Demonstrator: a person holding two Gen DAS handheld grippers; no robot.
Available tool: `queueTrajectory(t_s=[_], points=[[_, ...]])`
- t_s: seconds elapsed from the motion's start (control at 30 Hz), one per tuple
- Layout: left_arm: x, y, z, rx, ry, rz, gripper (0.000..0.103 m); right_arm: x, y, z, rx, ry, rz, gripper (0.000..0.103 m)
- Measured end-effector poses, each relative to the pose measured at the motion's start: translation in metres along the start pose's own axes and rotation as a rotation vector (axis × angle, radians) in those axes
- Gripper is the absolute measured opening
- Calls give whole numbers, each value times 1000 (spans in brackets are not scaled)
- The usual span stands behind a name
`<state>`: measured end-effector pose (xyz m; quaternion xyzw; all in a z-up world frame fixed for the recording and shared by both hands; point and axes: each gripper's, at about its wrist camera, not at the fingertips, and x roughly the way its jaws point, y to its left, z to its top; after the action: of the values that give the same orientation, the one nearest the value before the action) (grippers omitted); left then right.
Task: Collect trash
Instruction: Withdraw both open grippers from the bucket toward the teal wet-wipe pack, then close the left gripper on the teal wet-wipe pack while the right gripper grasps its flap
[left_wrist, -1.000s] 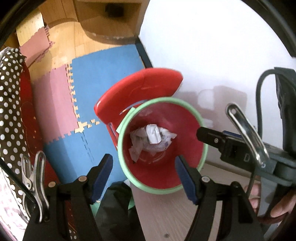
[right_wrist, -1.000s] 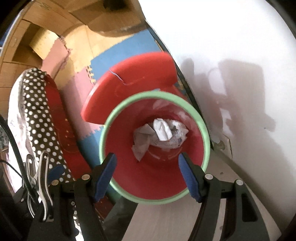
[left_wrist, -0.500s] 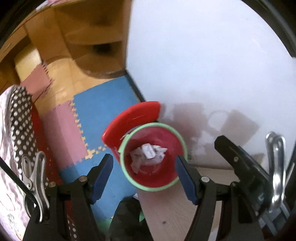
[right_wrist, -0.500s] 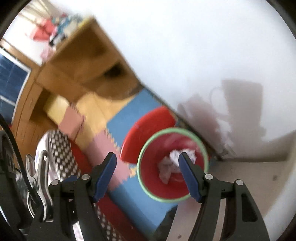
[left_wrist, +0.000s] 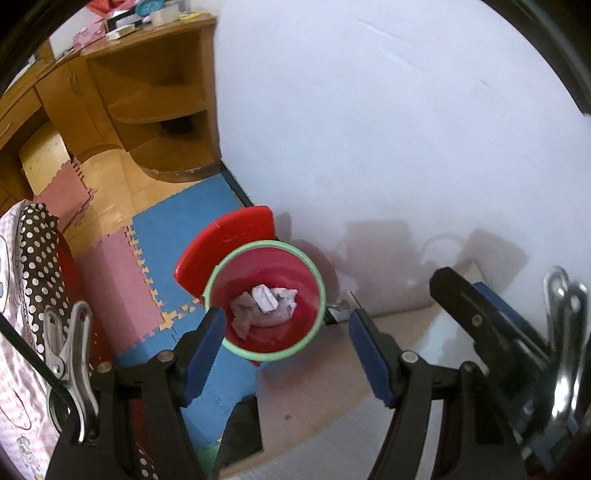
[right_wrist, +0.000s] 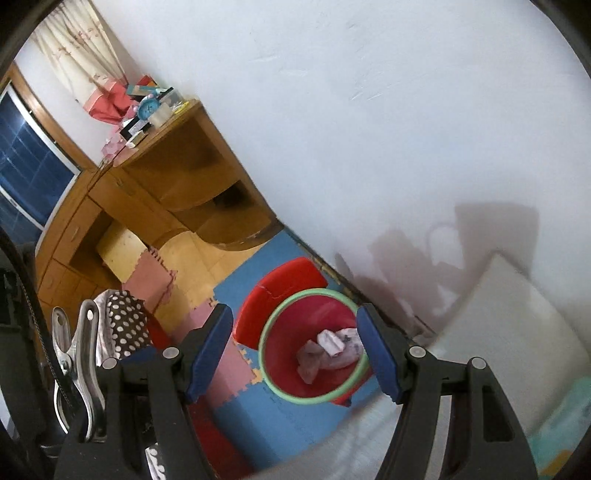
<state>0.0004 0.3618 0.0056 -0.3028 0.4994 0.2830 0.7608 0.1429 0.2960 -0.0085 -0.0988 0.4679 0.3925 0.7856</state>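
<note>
Red bin (left_wrist: 264, 334) with green rim stands on the blue floor mat (left_wrist: 177, 225) by the white wall (left_wrist: 369, 129), red lid (left_wrist: 225, 243) tipped back. Crumpled paper (left_wrist: 264, 304) lies at its bottom. Left gripper (left_wrist: 288, 354) above, jaws wide, nothing between them (same for the right gripper (right_wrist: 295, 356)). Wooden desk (right_wrist: 155, 192) far left.

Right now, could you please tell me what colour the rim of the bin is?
The rim of the bin is light green; it shows best in the left wrist view.
</note>
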Motion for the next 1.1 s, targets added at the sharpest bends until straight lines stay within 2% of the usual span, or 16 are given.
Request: queueTrajectory(t_s=[0.1,0.17,0.43,0.53,0.63,0.73,0.83,0.93,1.1], points=[[-7,-33,-16,84,-7,-22,72,-30,-14,-5,-48,-6,-14,71],[-11,-58,-31,152,-9,-49,73,-57,-26,-15,-72,-46,-42,71],[-21,-139,-78,383,-58,-159,73,-140,-89,-66,-10,-153,-155,71],[-22,-160,-90,405,-38,-209,73,-160,-108,-76,24,-155,-177,71],[-19,-176,-104,443,-33,-217,73,-170,-125,-90,31,-121,-215,72],[-9,-185,-116,460,6,-224,73,-178,-146,-103,59,-77,-249,72],[0,-196,-125,481,42,-225,73,-190,-164,-116,60,-107,-277,72],[1,-208,-135,514,32,-228,73,-201,-187,-130,101,-133,-306,72],[3,-222,-156,481,10,-256,73,-227,-223,-146,184,-238,-271,71]])
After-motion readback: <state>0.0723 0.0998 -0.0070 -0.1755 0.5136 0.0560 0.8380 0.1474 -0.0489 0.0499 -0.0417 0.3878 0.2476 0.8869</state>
